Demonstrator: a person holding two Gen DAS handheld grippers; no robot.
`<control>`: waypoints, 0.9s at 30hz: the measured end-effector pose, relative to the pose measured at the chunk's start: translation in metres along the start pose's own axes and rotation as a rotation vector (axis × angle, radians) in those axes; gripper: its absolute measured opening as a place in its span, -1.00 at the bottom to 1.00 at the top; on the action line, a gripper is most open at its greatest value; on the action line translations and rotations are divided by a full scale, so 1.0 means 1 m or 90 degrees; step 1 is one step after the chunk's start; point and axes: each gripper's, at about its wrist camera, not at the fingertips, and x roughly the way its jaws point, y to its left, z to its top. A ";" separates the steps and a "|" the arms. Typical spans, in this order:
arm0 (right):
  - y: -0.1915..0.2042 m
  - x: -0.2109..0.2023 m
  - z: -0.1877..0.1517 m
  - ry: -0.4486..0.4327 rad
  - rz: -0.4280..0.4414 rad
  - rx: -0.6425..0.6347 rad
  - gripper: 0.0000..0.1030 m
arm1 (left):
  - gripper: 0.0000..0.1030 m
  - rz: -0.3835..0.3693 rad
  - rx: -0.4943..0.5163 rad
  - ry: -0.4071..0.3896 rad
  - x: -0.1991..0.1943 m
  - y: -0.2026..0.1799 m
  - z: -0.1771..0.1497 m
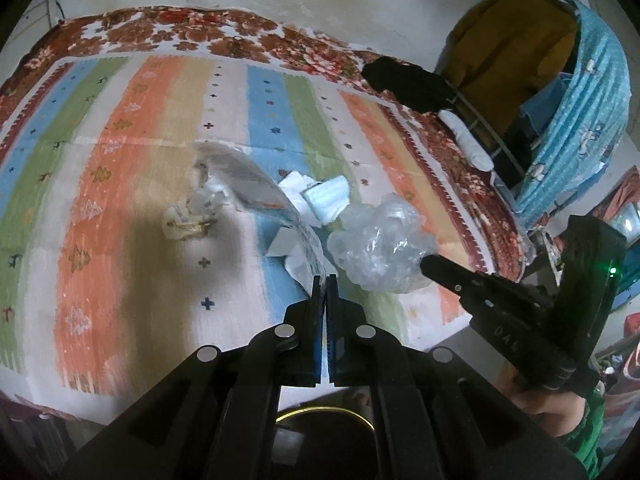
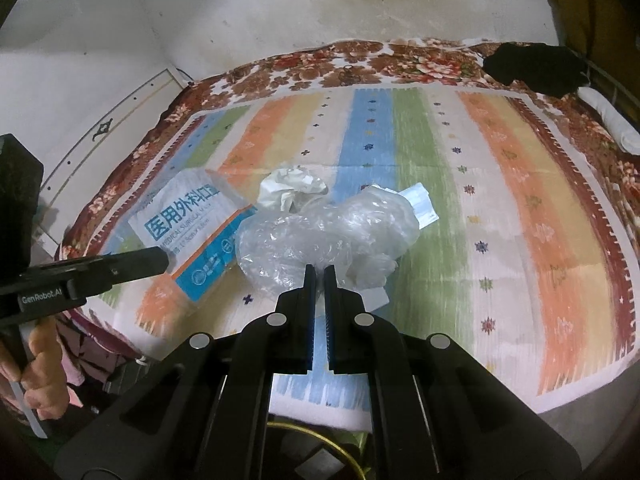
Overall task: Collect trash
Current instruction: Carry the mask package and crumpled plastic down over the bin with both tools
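Observation:
My left gripper (image 1: 325,280) is shut on the edge of a white and blue mask package (image 1: 256,188), which lifts off the striped cloth (image 1: 120,200); it also shows in the right wrist view (image 2: 192,232), pinched by the left gripper (image 2: 162,262). My right gripper (image 2: 319,270) is shut on a crumpled clear plastic bag (image 2: 328,232), also seen in the left wrist view (image 1: 380,248) with the right gripper (image 1: 428,262) at it. A crumpled paper ball (image 1: 184,224), white tissue (image 2: 290,188) and a blue face mask (image 1: 328,200) lie beside them.
The striped cloth covers a floral blanket (image 2: 360,60) on a bed against a white wall. A black cloth (image 2: 536,66) lies at the far right corner. A blue patterned bag (image 1: 580,120) stands off the bed's right. A gold-rimmed bin (image 1: 324,420) sits below.

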 end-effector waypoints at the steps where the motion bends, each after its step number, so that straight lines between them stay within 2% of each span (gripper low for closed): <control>1: 0.001 -0.002 -0.003 0.001 0.000 0.000 -0.94 | -0.99 -0.006 0.002 -0.002 -0.003 -0.002 -0.002; 11: 0.001 -0.027 -0.039 0.015 0.020 0.003 -0.94 | -0.99 -0.053 0.032 -0.003 -0.023 -0.021 -0.028; 17: -0.003 -0.057 -0.065 -0.016 0.033 0.028 -0.93 | -0.99 -0.049 0.046 -0.009 -0.038 -0.021 -0.053; 27: 0.000 -0.084 -0.119 -0.019 0.040 0.037 -0.94 | -0.99 -0.096 0.035 0.002 -0.056 -0.022 -0.101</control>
